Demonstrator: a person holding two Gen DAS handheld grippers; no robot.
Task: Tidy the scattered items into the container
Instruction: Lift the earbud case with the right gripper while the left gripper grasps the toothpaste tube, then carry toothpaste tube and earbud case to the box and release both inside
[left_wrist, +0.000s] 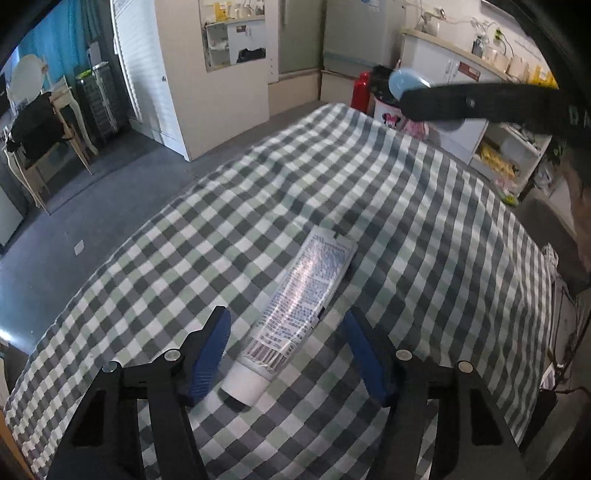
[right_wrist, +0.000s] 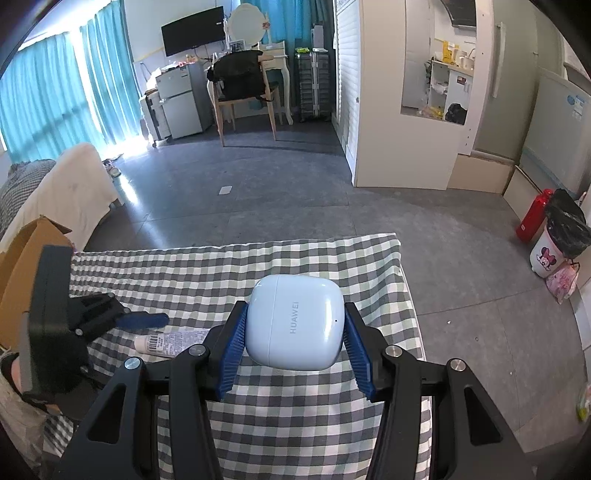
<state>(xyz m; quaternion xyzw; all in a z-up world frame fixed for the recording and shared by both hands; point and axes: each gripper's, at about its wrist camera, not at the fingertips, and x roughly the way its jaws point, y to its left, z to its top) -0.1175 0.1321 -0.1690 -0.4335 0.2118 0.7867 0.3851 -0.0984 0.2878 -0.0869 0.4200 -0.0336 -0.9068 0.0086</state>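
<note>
A white tube (left_wrist: 295, 306) with blue print lies on the checked tablecloth (left_wrist: 406, 206), cap end towards me. My left gripper (left_wrist: 286, 325) is open, its blue fingers on either side of the tube's lower half, just above the cloth. My right gripper (right_wrist: 293, 328) is shut on a pale blue Huawei earbud case (right_wrist: 295, 321) and holds it above the table. The case and right gripper also show in the left wrist view (left_wrist: 402, 83), high at the far right. The tube (right_wrist: 173, 341) and left gripper (right_wrist: 144, 319) show at the left of the right wrist view.
A brown cardboard box (right_wrist: 26, 254) stands at the table's left edge. Beyond the table's far edge are grey floor, a white cabinet (right_wrist: 402, 110), a red bottle (right_wrist: 532, 214) and a bin with a black bag (right_wrist: 557, 240).
</note>
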